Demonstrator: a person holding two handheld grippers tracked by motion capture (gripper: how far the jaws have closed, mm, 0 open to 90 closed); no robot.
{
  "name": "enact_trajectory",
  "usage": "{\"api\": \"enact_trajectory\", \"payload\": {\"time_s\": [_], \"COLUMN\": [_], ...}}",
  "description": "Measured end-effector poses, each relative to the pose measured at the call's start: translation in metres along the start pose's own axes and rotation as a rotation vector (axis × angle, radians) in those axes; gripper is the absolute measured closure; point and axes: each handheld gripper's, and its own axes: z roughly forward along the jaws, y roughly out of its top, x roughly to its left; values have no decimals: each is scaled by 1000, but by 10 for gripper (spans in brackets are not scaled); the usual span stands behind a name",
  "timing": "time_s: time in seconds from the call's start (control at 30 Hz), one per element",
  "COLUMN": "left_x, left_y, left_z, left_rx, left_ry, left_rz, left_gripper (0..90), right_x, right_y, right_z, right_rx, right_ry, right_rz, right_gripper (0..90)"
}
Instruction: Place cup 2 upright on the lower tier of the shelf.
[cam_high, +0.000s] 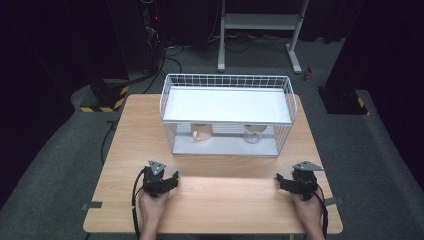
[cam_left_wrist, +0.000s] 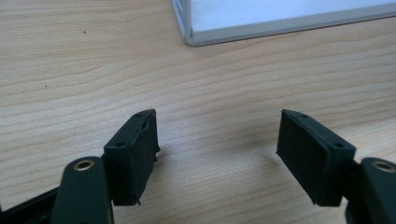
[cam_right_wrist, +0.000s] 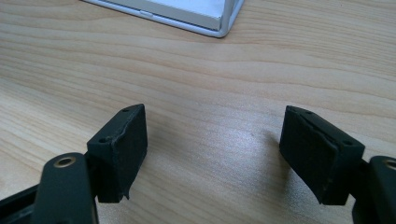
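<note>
A white wire rack (cam_high: 227, 80) with a flat white shelf stands at the far middle of the wooden table (cam_high: 140, 135). Under its shelf sit a tan mug (cam_high: 202, 132) on the left and a clear glass cup (cam_high: 253, 134) on the right. My left gripper (cam_high: 171, 179) rests on the table near the front left, held by a hand, its jaws open with only bare wood between them (cam_left_wrist: 217, 140). My right gripper (cam_high: 281, 180) rests near the front right, also open over bare wood (cam_right_wrist: 212, 135). A corner of the rack's base (cam_left_wrist: 196, 39) (cam_right_wrist: 219, 28) lies ahead of each gripper.
Black cables trail from both grippers toward the table's front edge. Grey tape tabs (cam_high: 92, 205) (cam_high: 334, 202) mark the table's left and right edges. Beyond the table are a white metal stand (cam_high: 260, 22), floor cables and dark equipment bases with yellow-black striping (cam_high: 102, 100).
</note>
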Motion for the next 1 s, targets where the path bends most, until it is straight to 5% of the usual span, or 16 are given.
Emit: {"api": "enact_trajectory", "payload": {"time_s": [1.0], "left_x": [2], "left_y": [0], "left_z": [5], "left_rx": [16], "left_ry": [25], "left_rz": [-1], "left_gripper": [274], "right_x": [0], "right_y": [0], "right_z": [0], "right_rx": [0], "right_ry": [0], "right_rz": [0], "right_gripper": [238]}}
